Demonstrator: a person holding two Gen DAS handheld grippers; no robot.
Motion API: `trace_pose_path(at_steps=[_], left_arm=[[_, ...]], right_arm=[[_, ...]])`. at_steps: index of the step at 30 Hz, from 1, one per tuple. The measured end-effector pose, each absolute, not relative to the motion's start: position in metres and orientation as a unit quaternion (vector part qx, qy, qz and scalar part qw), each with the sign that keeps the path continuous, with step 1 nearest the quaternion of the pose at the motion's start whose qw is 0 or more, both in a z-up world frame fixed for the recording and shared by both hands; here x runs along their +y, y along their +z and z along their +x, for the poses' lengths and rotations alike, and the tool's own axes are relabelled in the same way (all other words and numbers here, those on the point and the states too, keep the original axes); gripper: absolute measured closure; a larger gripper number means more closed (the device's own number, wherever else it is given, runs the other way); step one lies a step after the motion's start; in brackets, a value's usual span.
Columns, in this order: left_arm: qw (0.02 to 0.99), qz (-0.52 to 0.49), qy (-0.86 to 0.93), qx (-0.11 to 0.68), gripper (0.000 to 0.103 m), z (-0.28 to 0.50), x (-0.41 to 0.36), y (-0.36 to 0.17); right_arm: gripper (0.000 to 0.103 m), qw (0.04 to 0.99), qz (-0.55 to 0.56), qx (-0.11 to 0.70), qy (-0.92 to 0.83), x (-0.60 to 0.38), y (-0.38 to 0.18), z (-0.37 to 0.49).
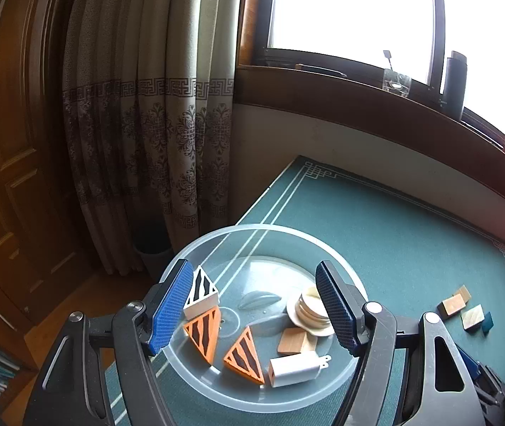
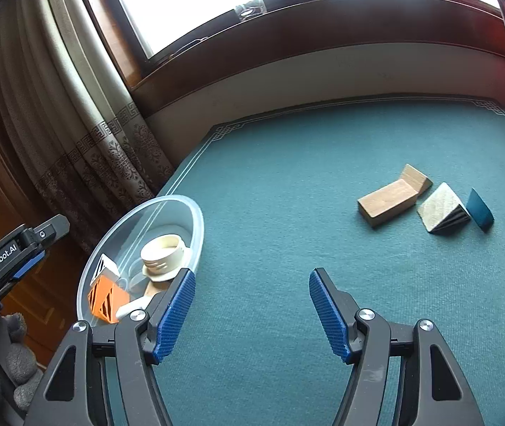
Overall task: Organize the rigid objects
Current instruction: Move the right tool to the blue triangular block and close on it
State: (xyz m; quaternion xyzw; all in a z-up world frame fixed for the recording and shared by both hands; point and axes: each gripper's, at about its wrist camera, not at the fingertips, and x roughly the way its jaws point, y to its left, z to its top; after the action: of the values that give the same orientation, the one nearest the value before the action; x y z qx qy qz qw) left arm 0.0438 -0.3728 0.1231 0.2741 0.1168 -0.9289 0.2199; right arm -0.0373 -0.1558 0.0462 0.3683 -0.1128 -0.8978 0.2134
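Both hand-held grippers released, blocks left outside the bowl

Left hand-held gripper [image 1: 256,305] hangs over the bowl [image 1: 195,245] at the surface [image 2: 288,149] edge; a nudge could tip it while the right hand-held gripper [image 2: 250,309] reaches for the blocks [image 2: 387,202].

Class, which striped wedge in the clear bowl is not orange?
The white wedge with black stripes, beside the left gripper's left finger; the other two are orange.

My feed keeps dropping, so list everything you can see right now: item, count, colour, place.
Bowl: one, clear plastic, table's left edge.
Striped wedges: three, two orange, one white, in bowl.
Round lids: cream stack, in bowl.
Wooden block: one, tan, in bowl.
White block: one, in bowl.
Loose blocks: four, two tan, one pale striped, one blue, on green table.
Glass: one, clear, windowsill.
Left tongs: open, over bowl.
Right tongs: open, over table.
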Motion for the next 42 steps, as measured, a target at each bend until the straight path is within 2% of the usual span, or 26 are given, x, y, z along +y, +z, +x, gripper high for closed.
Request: trace_pose_path(at_steps=[23,42], left_arm=[[0.128,0.319,-0.937,0.064,0.03,0.023,-0.295,0.097],[0.1,0.342,-0.934,0.042,0.03,0.015,-0.263,0.081]], right_arm=[[0.033,0.07,0.369,-0.17,-0.911,-0.016,0.03,-0.049],[0.034,0.101,0.399,-0.18,-0.893,-0.004,0.013,-0.1]])
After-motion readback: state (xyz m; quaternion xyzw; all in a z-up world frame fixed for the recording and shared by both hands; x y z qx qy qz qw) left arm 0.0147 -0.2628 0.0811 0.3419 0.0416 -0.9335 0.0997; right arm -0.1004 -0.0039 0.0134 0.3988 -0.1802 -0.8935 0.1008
